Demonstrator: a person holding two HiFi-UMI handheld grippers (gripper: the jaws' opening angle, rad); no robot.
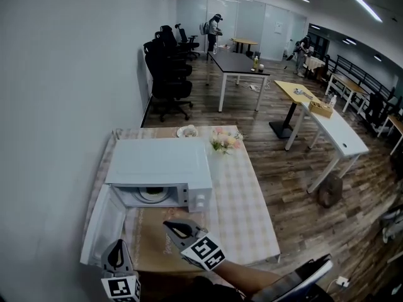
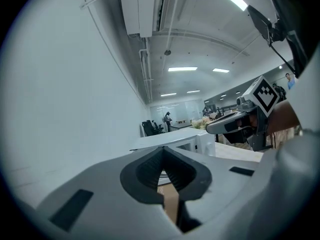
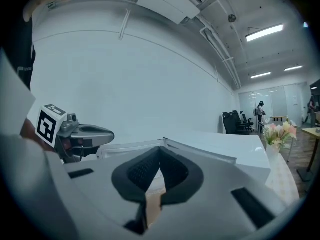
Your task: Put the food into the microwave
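Note:
A white microwave (image 1: 158, 167) stands on the checked tablecloth (image 1: 242, 206) with its door (image 1: 104, 226) swung open to the left. Inside it I see a round turntable (image 1: 152, 195). A small plate of food (image 1: 187, 131) lies at the table's far edge, behind the microwave. My left gripper (image 1: 115, 253) hovers near the front edge by the open door, shut and empty. To its right my right gripper (image 1: 172, 226) is in front of the microwave, also shut with nothing in it. Both gripper views show closed jaws (image 2: 162, 151) (image 3: 160, 151) pointing towards the microwave (image 2: 186, 141) (image 3: 215, 151).
A bunch of pale flowers (image 1: 223, 141) stands to the right of the microwave's back corner. A white wall runs close along the left. Beyond the table are black office chairs (image 1: 167, 74), desks (image 1: 236, 63) and people at the far end.

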